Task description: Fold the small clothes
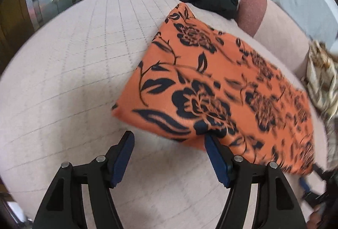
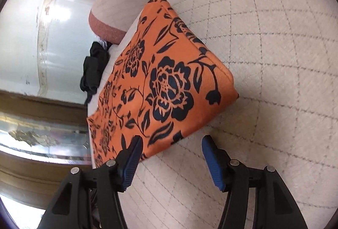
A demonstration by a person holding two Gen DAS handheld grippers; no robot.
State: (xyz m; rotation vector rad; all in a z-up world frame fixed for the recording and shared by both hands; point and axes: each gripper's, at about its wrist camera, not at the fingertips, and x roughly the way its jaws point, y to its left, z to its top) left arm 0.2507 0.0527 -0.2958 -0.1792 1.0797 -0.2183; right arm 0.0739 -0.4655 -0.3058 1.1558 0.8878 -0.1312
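Left gripper (image 1: 169,142): held open, empty.
Right gripper (image 2: 172,143): held open, empty.
Orange floral cloth (image 1: 211,85): lay folded on quilted cover (image 1: 74,81).

Soft daylight, fisheye-bent edges, motion blur at right, glare on glass.

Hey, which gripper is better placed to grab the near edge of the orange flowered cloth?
Probably right: the right gripper is open astride the orange cloth edge; the left gripper gapes over bare bedcover.
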